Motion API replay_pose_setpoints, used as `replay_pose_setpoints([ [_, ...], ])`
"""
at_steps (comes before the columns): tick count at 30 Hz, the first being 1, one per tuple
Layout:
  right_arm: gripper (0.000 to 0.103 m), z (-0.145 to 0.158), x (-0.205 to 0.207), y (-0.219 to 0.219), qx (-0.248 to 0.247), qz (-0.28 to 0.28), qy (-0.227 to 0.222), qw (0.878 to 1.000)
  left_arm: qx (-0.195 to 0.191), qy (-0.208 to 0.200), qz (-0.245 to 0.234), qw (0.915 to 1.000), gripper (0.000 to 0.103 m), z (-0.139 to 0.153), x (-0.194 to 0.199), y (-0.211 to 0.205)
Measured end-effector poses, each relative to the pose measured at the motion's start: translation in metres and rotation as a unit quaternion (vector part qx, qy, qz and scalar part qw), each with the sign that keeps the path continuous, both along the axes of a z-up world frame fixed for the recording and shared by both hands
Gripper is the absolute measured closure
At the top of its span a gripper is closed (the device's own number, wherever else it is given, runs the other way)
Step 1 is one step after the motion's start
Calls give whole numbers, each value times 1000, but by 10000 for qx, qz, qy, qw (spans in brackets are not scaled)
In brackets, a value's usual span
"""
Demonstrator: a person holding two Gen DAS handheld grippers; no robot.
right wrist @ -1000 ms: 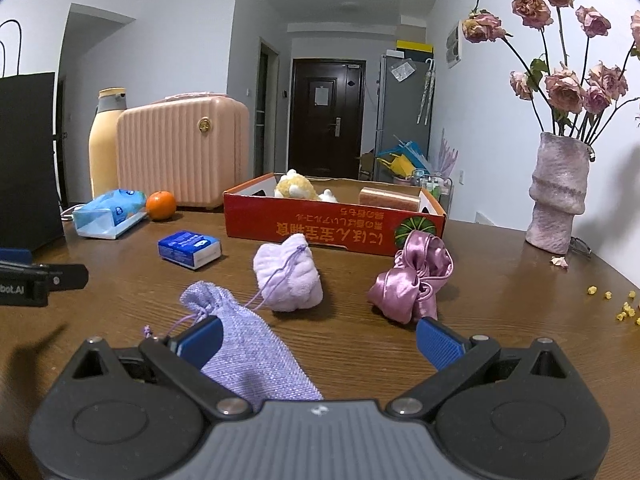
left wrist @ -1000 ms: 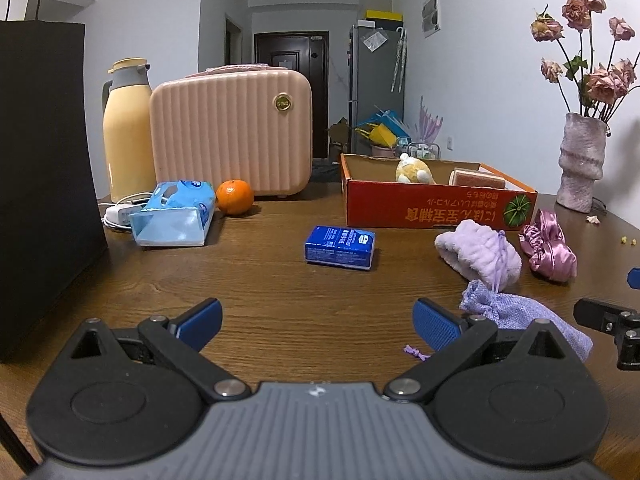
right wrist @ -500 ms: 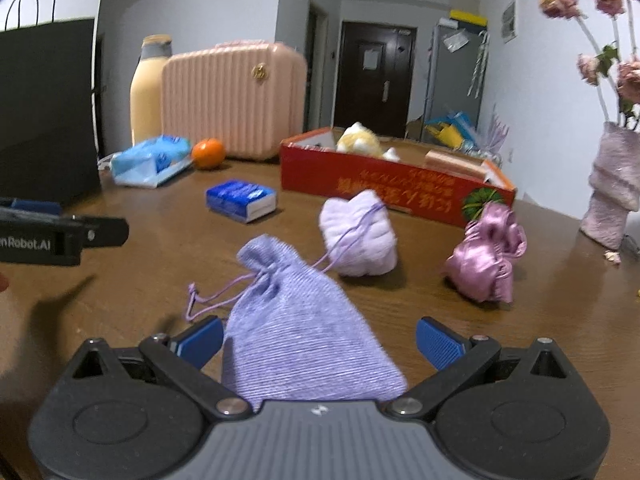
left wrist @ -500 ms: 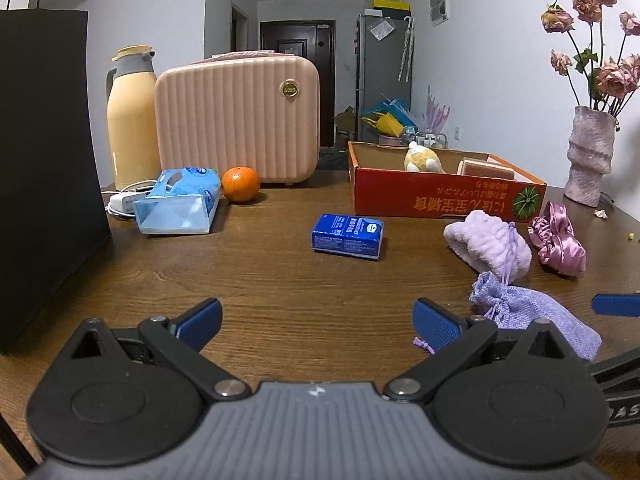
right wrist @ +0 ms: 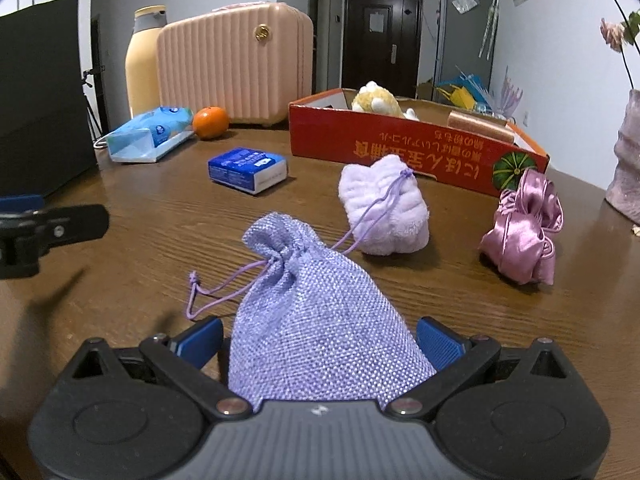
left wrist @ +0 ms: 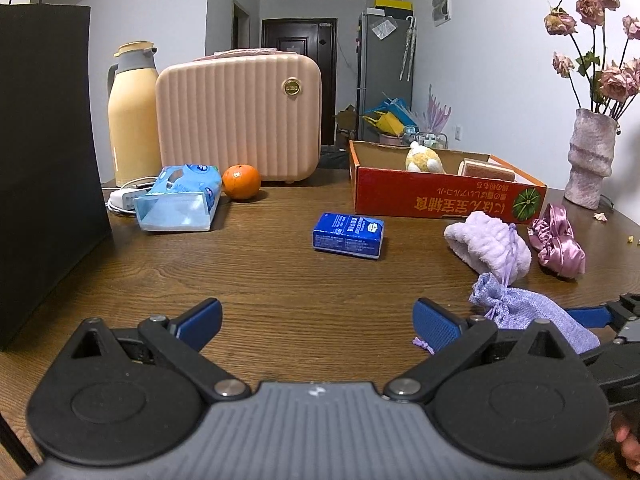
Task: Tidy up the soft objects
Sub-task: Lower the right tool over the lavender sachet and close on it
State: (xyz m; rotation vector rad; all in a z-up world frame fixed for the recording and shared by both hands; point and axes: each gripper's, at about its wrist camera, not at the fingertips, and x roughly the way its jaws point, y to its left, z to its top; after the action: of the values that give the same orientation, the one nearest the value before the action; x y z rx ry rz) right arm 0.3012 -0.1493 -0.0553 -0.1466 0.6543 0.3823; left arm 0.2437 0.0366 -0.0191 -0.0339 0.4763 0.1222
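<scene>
Between spread right fingers [right wrist: 438, 344]: lilac pouch [right wrist: 320, 320] on table [right wrist: 160, 224]; left fingers [left wrist: 434, 324] spread, nothing held.

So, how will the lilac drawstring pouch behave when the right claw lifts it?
The lilac drawstring pouch is woven cloth, so it will probably sag. It looks light. One cord lies over the fluffy purple cloth and may drag it.

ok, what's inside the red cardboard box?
In the red cardboard box: a yellow-and-white plush toy at the left end and a tan, pinkish block-like item towards the right. The front wall hides the floor and anything lying low.
</scene>
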Motion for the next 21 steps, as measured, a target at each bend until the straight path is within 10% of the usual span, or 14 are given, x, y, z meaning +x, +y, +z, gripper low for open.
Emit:
replay_pose_setpoints([
  [21,19,-1,12,-3,116,-97,100,9998,-13,20,-4,10000,0,0,-1,-1],
])
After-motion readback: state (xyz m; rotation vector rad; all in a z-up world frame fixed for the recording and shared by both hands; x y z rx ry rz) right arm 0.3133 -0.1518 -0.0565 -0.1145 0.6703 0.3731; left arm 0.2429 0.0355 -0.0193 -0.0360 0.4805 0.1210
